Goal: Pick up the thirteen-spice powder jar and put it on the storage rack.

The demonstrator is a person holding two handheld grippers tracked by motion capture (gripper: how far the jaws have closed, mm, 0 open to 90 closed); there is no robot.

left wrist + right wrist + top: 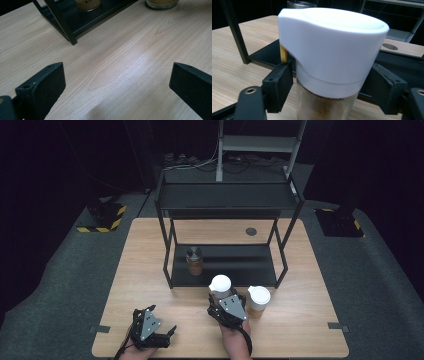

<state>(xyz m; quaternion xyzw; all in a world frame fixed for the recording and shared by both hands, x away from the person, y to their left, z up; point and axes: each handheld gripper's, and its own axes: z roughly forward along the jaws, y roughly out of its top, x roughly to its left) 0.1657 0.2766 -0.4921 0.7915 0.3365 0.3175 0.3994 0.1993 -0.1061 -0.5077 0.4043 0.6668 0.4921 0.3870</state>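
Right tool (223, 301): clamped on jar (327, 82) at surface (150, 270) front, by rack (170, 282). Left tool (117, 82): wide, idle. Risk: glass slipping; swing knocking neighbour jar (258, 301).

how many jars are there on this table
3: a white-lidded jar between the right gripper pads at the front edge of the rack, another white-lidded jar just right of it on the table, and a silver-capped jar on the rack's lower shelf.
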